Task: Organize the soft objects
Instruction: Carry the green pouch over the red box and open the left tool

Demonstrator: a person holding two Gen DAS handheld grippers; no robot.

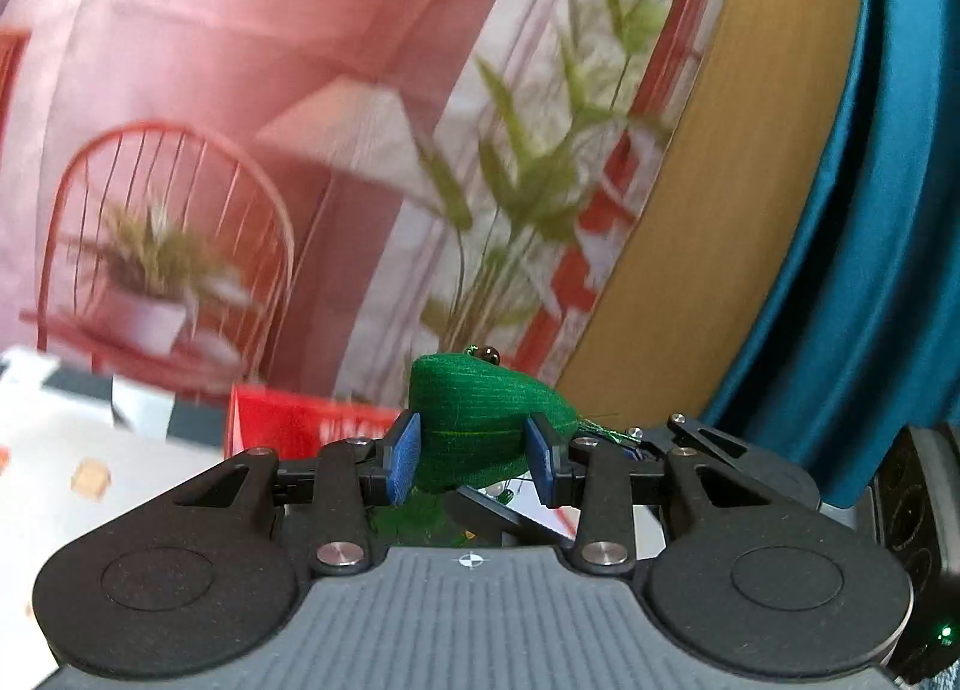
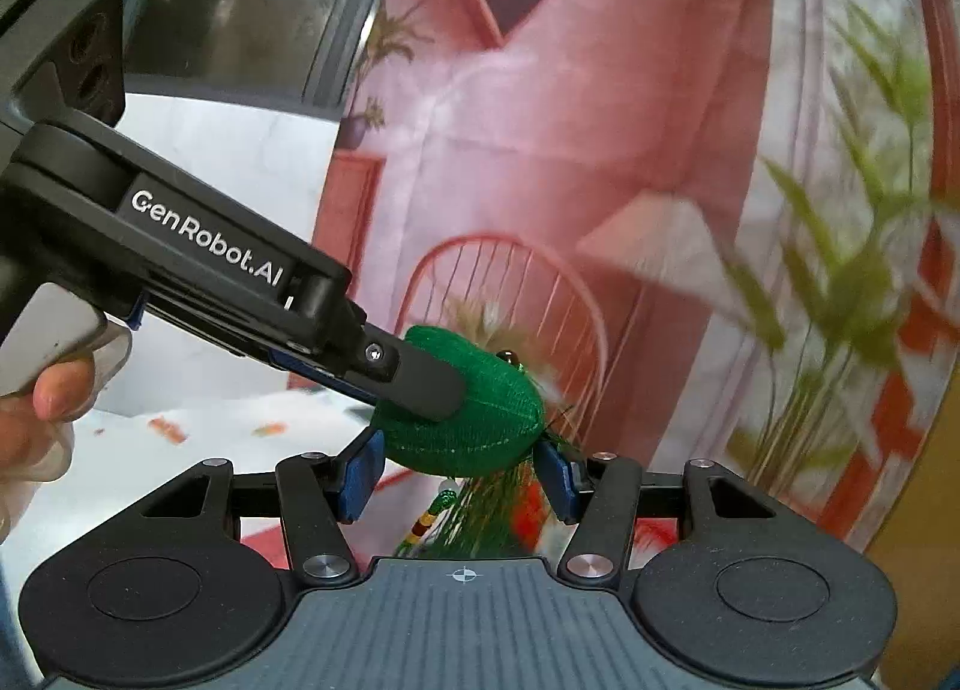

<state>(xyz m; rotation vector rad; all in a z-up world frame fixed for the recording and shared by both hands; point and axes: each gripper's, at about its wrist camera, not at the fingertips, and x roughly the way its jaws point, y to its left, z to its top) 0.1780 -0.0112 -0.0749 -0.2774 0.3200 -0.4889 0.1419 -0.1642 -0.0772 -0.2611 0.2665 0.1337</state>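
**Desk:** What have the tongs got hold of?

**Operator:** From my remote seat: both sets meet on one green stuffed toy (image 1: 480, 420), held up in the air in front of a printed pink backdrop (image 1: 210, 90). My left gripper (image 1: 474, 459) is closed onto it, blue pads (image 1: 403, 459) pressing in on either side of its body. My right gripper (image 2: 459, 474) brackets the same toy from below; its pads sit at the toy's flanks, but I cannot tell whether they are pinching it or only alongside.

**Desk:** So a handover. How do you do it well?

**Operator:** I judge it so, though which way it goes I can't say. I'd keep one grip firm until the other has plainly bitten into the stuffing, then release slowly. I'd aim for the plump middle, not the trailing green fringe (image 2: 480, 516), which would slip through.

**Desk:** And the toy itself?

**Operator:** A rounded, ribbed green cloth body, dented where the pads press. A small dark bead eye (image 1: 489, 354) sits on top. Thin green threads and a short beaded string (image 2: 429, 516) hang beneath it. A red box (image 1: 300, 426) shows behind, low on the white patterned table (image 1: 90, 480).
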